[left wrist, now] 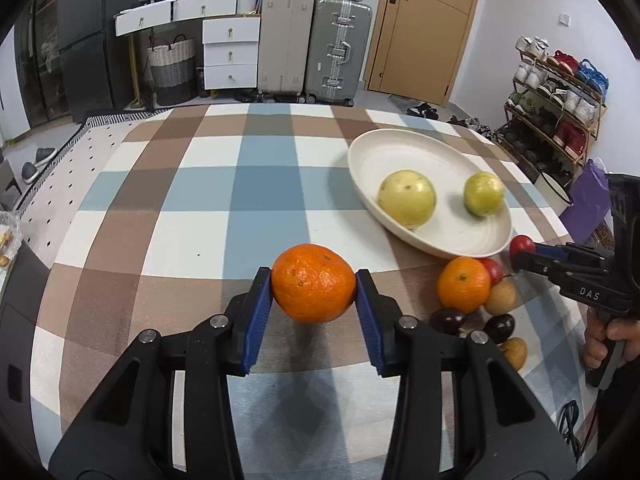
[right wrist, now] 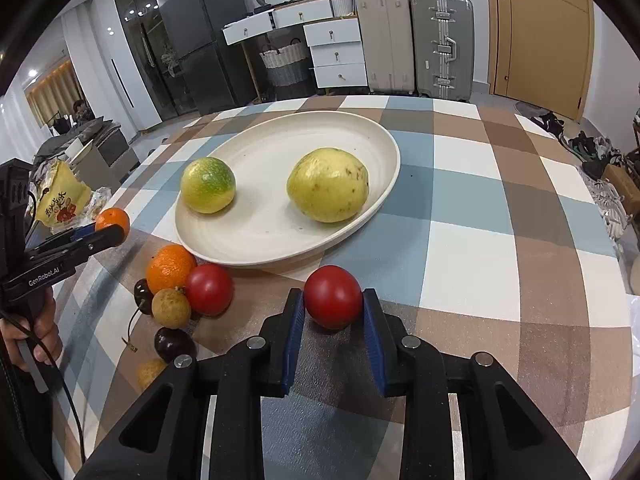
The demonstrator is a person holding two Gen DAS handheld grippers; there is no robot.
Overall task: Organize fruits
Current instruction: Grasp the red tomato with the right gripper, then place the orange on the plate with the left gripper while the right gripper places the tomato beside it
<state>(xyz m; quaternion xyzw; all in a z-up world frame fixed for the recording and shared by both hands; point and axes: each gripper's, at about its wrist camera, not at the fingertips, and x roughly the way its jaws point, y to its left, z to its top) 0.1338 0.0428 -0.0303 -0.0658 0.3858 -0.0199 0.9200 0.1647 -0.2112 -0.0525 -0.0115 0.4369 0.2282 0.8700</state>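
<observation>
My left gripper (left wrist: 314,284) is shut on an orange (left wrist: 313,282) and holds it above the checked tablecloth, left of the plate. My right gripper (right wrist: 333,305) is shut on a red tomato (right wrist: 333,297) just in front of the white plate (right wrist: 256,240). The plate holds a yellow guava (right wrist: 328,185) and a green-yellow fruit (right wrist: 208,185). Beside the plate lies a pile: a second orange (right wrist: 170,268), a second tomato (right wrist: 209,289), a tan longan (right wrist: 171,308) and dark cherries (right wrist: 175,344). The pile also shows in the left wrist view (left wrist: 464,284).
The checked tablecloth (right wrist: 480,240) covers the round table. A yellow snack bag (right wrist: 60,200) lies at the table's left edge. Suitcases (left wrist: 312,44), white drawers and a shoe rack (left wrist: 556,108) stand beyond the table.
</observation>
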